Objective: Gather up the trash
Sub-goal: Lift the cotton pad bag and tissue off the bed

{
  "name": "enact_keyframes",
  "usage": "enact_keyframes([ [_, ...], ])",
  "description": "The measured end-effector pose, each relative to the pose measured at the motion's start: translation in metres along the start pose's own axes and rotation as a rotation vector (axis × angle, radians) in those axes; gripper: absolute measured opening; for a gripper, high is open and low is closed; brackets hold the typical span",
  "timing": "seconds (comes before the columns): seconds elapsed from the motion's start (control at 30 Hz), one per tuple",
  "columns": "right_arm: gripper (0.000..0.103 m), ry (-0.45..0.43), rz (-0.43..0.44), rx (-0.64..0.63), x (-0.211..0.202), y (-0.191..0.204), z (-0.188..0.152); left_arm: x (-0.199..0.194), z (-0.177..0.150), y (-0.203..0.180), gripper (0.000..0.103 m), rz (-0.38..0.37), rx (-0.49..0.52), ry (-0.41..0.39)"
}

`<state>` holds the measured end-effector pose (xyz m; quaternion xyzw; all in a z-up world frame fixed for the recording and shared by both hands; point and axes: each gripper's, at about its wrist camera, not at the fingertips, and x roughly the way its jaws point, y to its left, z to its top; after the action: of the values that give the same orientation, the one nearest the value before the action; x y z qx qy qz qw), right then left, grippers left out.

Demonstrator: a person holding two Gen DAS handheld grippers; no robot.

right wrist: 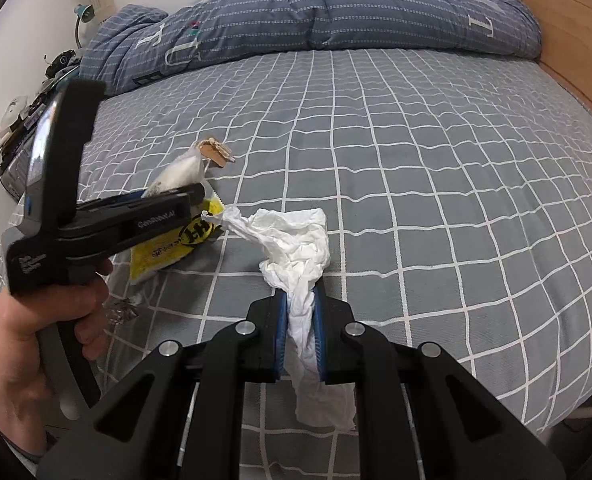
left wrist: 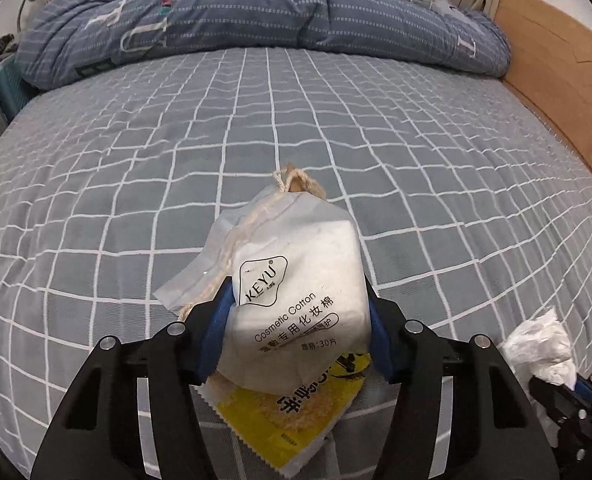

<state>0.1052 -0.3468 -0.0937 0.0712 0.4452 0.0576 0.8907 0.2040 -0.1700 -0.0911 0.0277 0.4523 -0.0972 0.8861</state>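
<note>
A white cosmetic cotton pouch point(left wrist: 296, 304) is sitting between the left gripper point(left wrist: 298, 312) pads, which are pressing its sides, above a yellow wrapper point(left wrist: 284, 416) on the checked bedsheet point(left wrist: 376, 140). The right gripper point(right wrist: 301, 332) is clamping a crumpled tissue point(right wrist: 296, 240) tight.

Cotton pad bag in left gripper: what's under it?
A yellow snack wrapper lies under the cotton pad bag, flat on the checked bedsheet. Its near end sticks out; the far part is covered by the bag, so anything beneath there is hidden.
</note>
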Motion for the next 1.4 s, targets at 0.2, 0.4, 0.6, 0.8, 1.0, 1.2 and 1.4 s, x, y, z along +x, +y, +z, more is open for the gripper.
enact_keyframes([
  [0.2,0.011,-0.018,-0.009,-0.008,-0.011,0.003,0.003,-0.021,0.005,0.002,0.057,0.003,0.0,-0.036],
  [0.4,0.011,-0.036,-0.017,-0.014,-0.024,0.008,0.005,-0.039,0.004,0.006,0.058,0.017,0.014,-0.05],
  [0.6,0.011,-0.047,-0.018,-0.03,-0.031,0.021,0.007,-0.057,-0.006,0.017,0.058,0.032,0.024,-0.055],
  [0.8,0.011,-0.068,-0.021,-0.033,-0.039,0.033,0.007,-0.079,-0.014,0.026,0.058,0.022,0.011,-0.067],
  [1.0,0.011,-0.099,-0.025,-0.019,-0.047,0.043,0.009,-0.092,-0.031,0.036,0.058,0.03,0.003,-0.06],
  [1.2,0.011,-0.112,-0.029,-0.04,-0.051,0.06,0.007,-0.103,-0.044,0.044,0.058,0.037,-0.01,-0.055],
  [1.4,0.011,-0.137,-0.041,-0.077,-0.065,0.079,0.0,-0.118,-0.055,0.049,0.058,0.041,-0.015,-0.065],
])
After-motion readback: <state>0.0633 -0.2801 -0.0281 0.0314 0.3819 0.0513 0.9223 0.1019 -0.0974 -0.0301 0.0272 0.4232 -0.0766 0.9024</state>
